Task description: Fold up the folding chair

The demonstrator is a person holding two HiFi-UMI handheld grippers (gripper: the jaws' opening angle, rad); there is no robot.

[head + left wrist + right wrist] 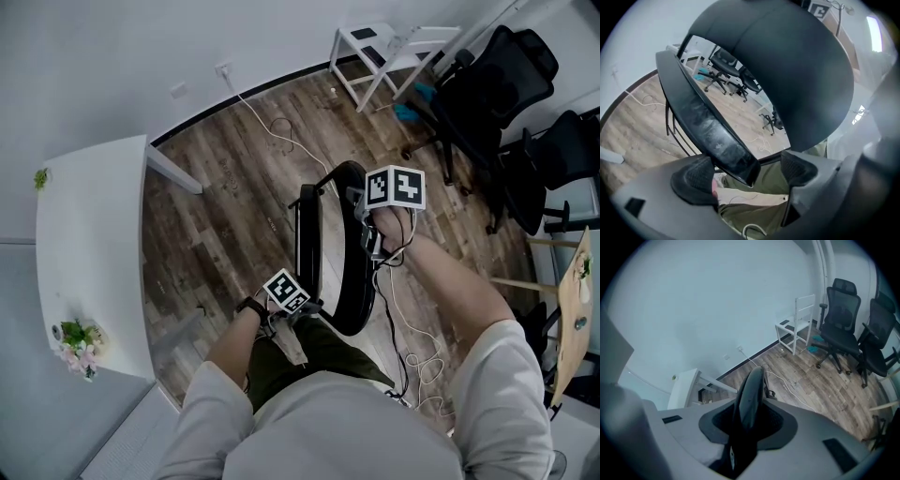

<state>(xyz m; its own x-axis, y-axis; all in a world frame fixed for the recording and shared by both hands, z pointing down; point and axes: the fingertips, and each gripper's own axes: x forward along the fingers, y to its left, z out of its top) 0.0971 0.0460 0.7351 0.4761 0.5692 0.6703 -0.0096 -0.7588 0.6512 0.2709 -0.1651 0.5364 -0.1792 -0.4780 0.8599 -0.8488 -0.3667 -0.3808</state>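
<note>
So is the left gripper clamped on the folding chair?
No, the left gripper is open, jaws wide apart either side of the folding chair panel.

No lettering, brand, number or sign is legible. The only print is the black-and-white square patterns on the near cube of the left gripper and the far cube of the right gripper.

The head view is taken from above, aimed steeply down at the black round-panelled folding chair on the brown wood-plank floor. The left gripper view is set almost against that chair and aimed between its two panels toward the black mesh office chairs. The right gripper view is set edge-on against one panel and aimed across the room at the pale wall. Folding chair, floor and office chairs are shared by all three views.
</note>
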